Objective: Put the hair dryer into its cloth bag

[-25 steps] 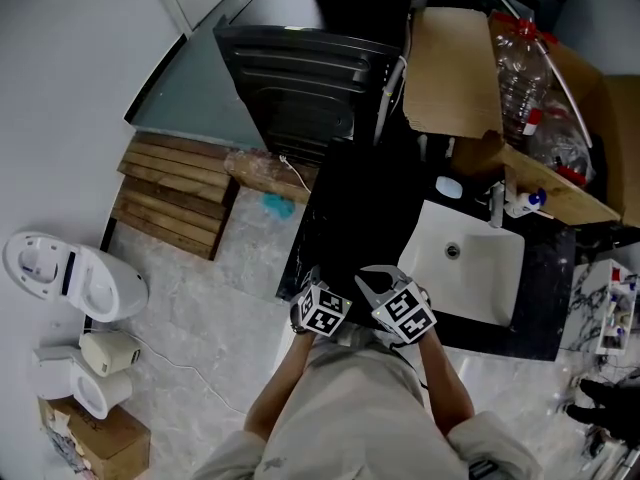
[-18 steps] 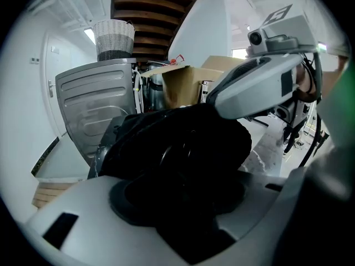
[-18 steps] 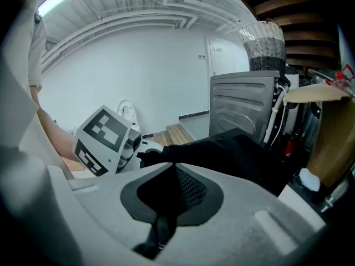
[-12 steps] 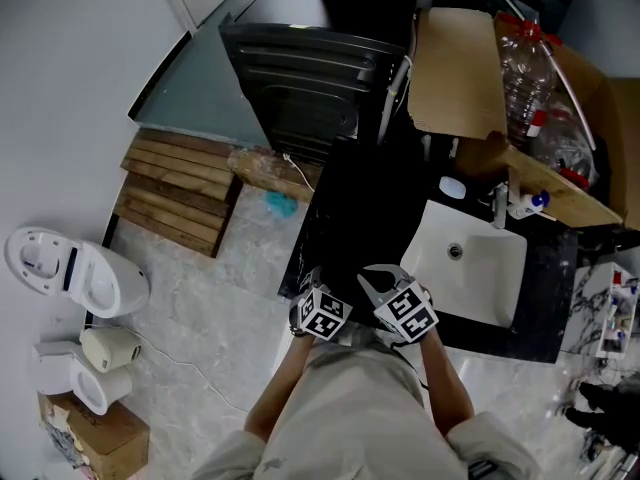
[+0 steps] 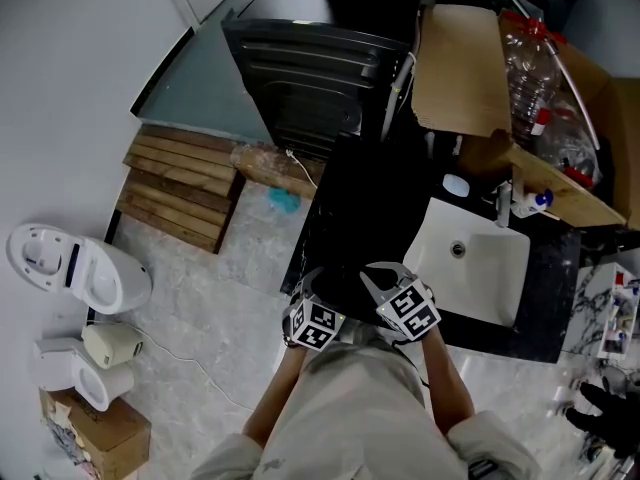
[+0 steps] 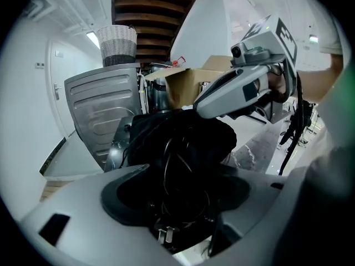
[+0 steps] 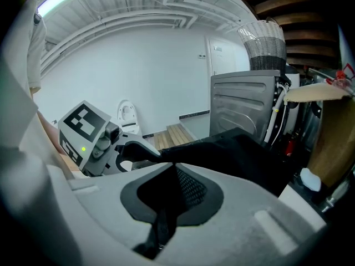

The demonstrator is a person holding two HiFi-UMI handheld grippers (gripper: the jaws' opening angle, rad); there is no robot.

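The left gripper (image 6: 187,173) was seen with its jaws spread wide, having just been opening, and nothing was pressed by its pads. Between them lay the hair dryer's cord (image 6: 168,158), a thin, glossy black cable gathered in loose loops, and its plug (image 6: 165,235), whose two flat metal prongs were turned toward the camera. Just beyond the jaw tips the cloth bag (image 6: 219,134) was heaped on the counter as a soft, matte black mound, with the cord running into its folds. The dryer's body could not be made out in that dark mass. The right gripper (image 7: 175,176) was clamped on the bag's edge. A strip of black fabric with a fine mesh weave was pinched between its pads, and the rest of the cloth was stretched away from the jaws in a flat, taut sheet. In the head view the two grippers were held side by side over the near edge of a glossy black counter (image 5: 350,203), beside a white rectangular sink (image 5: 480,278).
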